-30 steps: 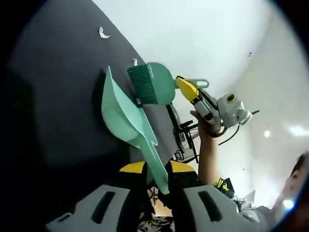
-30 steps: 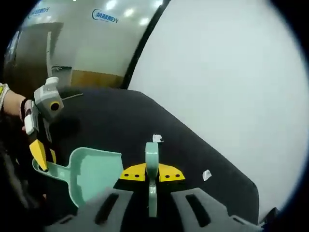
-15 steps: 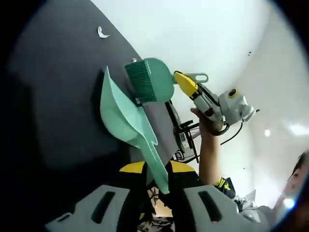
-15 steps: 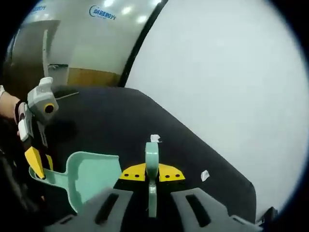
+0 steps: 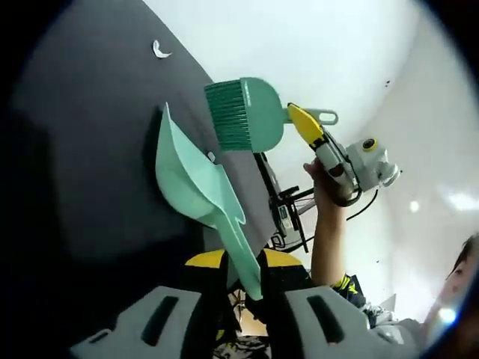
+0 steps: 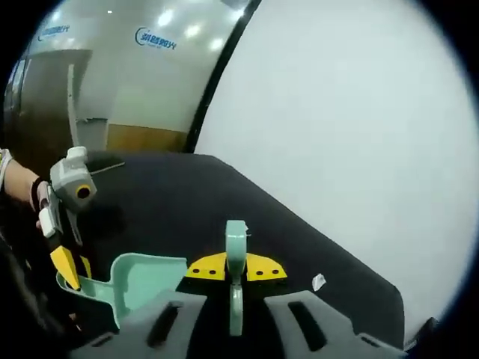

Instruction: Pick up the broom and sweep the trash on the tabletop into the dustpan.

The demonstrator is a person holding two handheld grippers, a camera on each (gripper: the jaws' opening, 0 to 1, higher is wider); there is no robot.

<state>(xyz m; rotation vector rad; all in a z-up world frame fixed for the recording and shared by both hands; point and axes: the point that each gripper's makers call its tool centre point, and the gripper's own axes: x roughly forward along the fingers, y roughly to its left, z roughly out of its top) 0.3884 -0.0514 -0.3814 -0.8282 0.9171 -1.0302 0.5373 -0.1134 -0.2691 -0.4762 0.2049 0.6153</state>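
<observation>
in the left gripper view we see the left tool (image 5: 243, 273) closed on the handle of the mint-green dustpan (image 5: 191, 183), whose scoop rests on the dark bench (image 5: 90, 149) with its open mouth turned toward the broom; the broom (image 5: 247, 116) hangs just beyond the pan's mouth, lifted clear of the bench, bristles pointing toward the bench surface, apart from the pan; a small white scrap of trash (image 5: 160, 51) lies on the bench well apart from both, farther along the surface; another tiny white bit (image 5: 212, 157) shows just beside the pan's edge under the bristles.

the right tool (image 5: 305, 123) enters this view from the right, its yellow tips clamped on the broom's handle; a hand (image 5: 323, 179) wraps its grip, the forearm running down toward the view's bottom.

in the right gripper view we see the right tool (image 6: 236, 268) gripping the broom handle (image 6: 236, 258) between its yellow jaws; the dustpan (image 6: 138, 280) sits to the left on the bench (image 6: 187, 194), held at its handle by the left tool (image 6: 69, 265); a white scrap (image 6: 319, 282) lies on the bench to the right.
</observation>
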